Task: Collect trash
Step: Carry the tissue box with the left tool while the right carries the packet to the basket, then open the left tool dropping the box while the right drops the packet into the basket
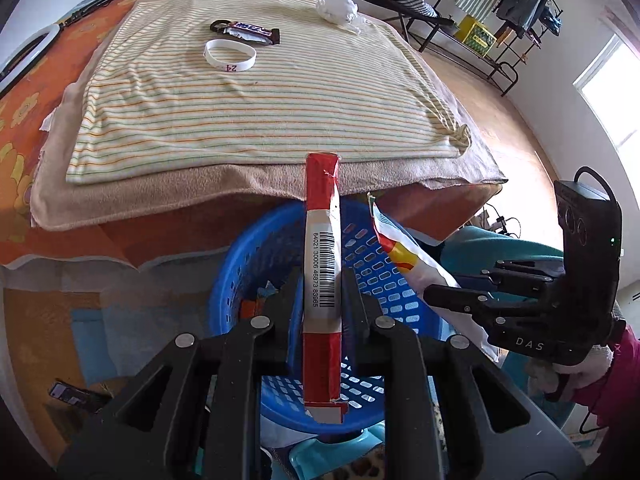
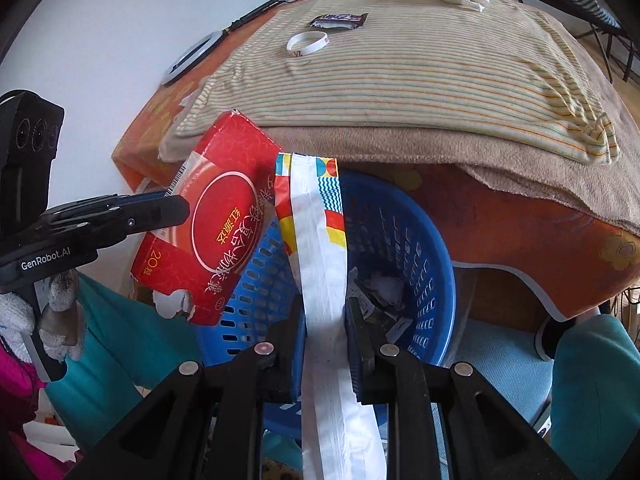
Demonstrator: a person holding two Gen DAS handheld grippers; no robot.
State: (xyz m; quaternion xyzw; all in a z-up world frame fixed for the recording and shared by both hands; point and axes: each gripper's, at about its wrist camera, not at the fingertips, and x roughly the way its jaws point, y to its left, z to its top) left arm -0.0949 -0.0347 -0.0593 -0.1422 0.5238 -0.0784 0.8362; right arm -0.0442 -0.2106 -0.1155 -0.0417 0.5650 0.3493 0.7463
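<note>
My left gripper [image 1: 322,280] is shut on a flat red box [image 1: 322,240] with a barcode, held edge-on above a blue plastic basket [image 1: 256,240]. In the right wrist view the red box [image 2: 208,232] tilts over the basket's [image 2: 440,248] left rim. My right gripper [image 2: 324,308] is shut on a long white wrapper [image 2: 320,248] with coloured print, held above the basket, which holds scraps. On the striped blanket lie a dark candy bar wrapper [image 1: 252,31], a white wristband [image 1: 231,55] and a crumpled white tissue [image 1: 338,9].
The bed's tan blanket edge [image 1: 240,184] overhangs just behind the basket. A ring light [image 2: 192,58] lies on the bed's far left. A clothes rack [image 1: 500,20] and yellow crate [image 1: 478,34] stand at the back right. Teal fabric [image 2: 132,336] flanks the basket.
</note>
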